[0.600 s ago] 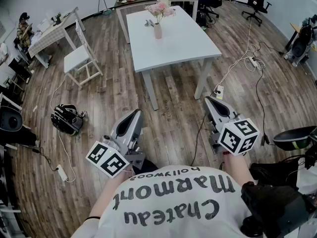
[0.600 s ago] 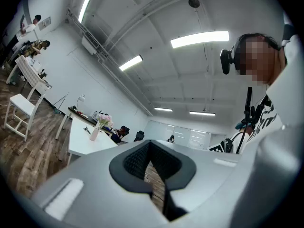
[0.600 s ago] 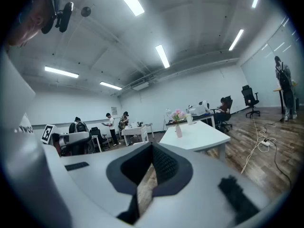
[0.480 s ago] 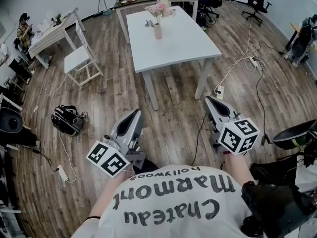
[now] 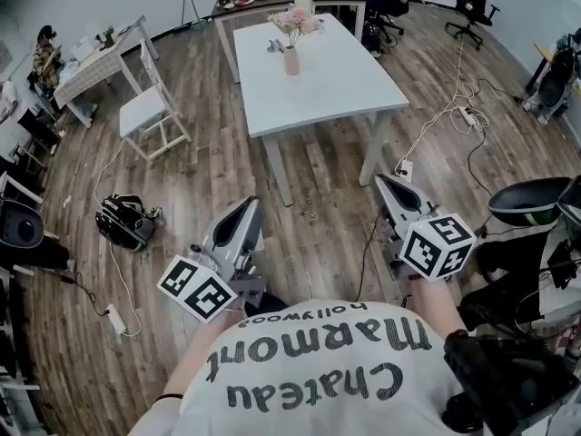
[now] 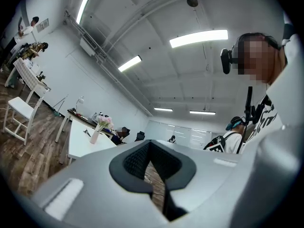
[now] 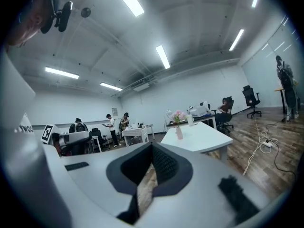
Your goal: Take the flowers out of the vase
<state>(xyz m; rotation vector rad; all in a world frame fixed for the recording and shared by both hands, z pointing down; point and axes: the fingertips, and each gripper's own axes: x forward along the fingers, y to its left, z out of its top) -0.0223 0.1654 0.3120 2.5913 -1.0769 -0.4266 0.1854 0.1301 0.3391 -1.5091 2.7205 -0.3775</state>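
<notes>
Pink flowers point(image 5: 292, 18) stand in a slim pale vase point(image 5: 290, 59) on the white table point(image 5: 336, 80), far ahead of me across the wooden floor. My left gripper point(image 5: 249, 209) and right gripper point(image 5: 385, 185) hover close to my body, both pointing toward the table and well short of it. The left gripper view shows its jaws point(image 6: 151, 148) shut and empty, with the flowers point(image 6: 103, 122) small at the left. In the right gripper view the jaws point(image 7: 152, 151) are also shut on nothing, and the flowers point(image 7: 178, 115) and vase point(image 7: 179, 132) lie straight ahead.
A white chair point(image 5: 150, 107) stands left of the table, and a dark bag point(image 5: 124, 219) lies on the floor nearer me. Cables and a power strip point(image 5: 399, 166) trail by the table's right leg. A black round stand point(image 5: 526, 203) is at my right. People stand at the back point(image 7: 114, 122).
The head view has shifted slightly, so the table sits a touch further right and the black round stand shows higher at the right. Both grippers keep their places.
</notes>
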